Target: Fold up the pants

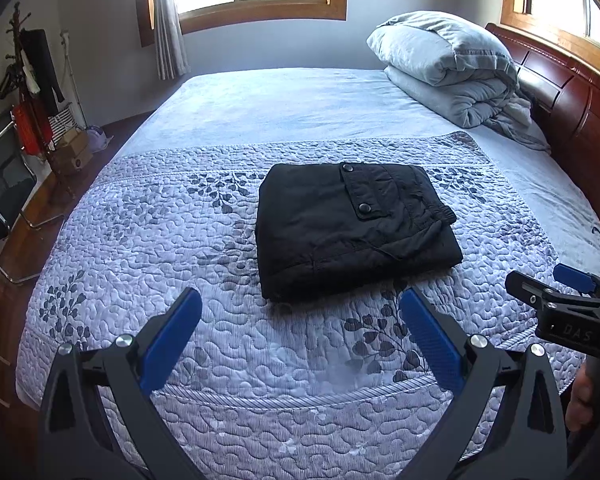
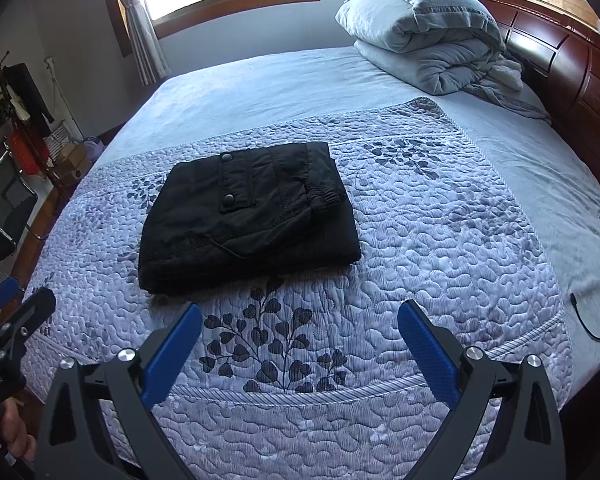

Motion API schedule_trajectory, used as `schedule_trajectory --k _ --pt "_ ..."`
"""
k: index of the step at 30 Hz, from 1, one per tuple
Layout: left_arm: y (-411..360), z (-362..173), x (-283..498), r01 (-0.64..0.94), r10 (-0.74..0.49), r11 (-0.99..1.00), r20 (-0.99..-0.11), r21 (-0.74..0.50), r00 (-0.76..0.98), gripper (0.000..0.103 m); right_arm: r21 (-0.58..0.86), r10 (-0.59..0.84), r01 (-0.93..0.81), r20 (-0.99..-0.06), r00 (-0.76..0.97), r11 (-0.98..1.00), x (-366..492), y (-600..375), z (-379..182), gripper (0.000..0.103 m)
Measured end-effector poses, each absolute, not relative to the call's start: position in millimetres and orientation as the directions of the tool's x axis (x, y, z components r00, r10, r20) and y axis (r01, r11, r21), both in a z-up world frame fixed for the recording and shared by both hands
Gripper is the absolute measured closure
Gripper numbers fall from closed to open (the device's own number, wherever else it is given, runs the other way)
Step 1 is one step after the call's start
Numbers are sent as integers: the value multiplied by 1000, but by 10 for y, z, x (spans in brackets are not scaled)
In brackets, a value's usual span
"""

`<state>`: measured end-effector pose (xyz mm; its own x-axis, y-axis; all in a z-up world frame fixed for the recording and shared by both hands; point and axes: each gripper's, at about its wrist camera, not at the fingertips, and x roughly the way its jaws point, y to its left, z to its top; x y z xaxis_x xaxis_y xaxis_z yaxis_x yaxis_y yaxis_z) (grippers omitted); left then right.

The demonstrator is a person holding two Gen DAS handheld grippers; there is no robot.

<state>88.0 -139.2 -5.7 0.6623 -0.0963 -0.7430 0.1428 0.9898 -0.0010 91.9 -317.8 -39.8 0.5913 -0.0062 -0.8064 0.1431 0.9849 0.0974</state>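
The black pants (image 1: 352, 228) lie folded into a compact rectangle on the quilted bedspread (image 1: 180, 248), pocket flap with two snaps on top. They also show in the right wrist view (image 2: 248, 216). My left gripper (image 1: 300, 312) is open and empty, held above the quilt just short of the pants' near edge. My right gripper (image 2: 300, 320) is open and empty too, near and to the right of the pants. The right gripper shows at the right edge of the left wrist view (image 1: 556, 284); the left gripper shows at the left edge of the right wrist view (image 2: 8, 304).
A rolled grey duvet (image 1: 448, 64) lies at the head of the bed by the dark wooden headboard (image 1: 572, 96). A black cable (image 2: 584, 320) lies at the bed's right edge. A chair (image 1: 4, 184) and a coat rack (image 1: 32, 92) stand on the floor to the left.
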Motion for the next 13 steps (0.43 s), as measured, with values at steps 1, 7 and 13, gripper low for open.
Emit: schedule_trajectory --k 1,7,13 --pt "-1397 -53 876 143 -92 990 -740 5 666 3 97 -6 143 -807 590 985 922 -3181 -403 4" --pt "-1393 -53 893 134 -97 991 -755 -12 648 3 98 -8 147 -809 588 984 921 -3188 -419 4" --pt "-1338 -37 889 116 -107 992 -761 -42 640 3 103 -6 152 -808 590 983 897 -3206 -409 4"
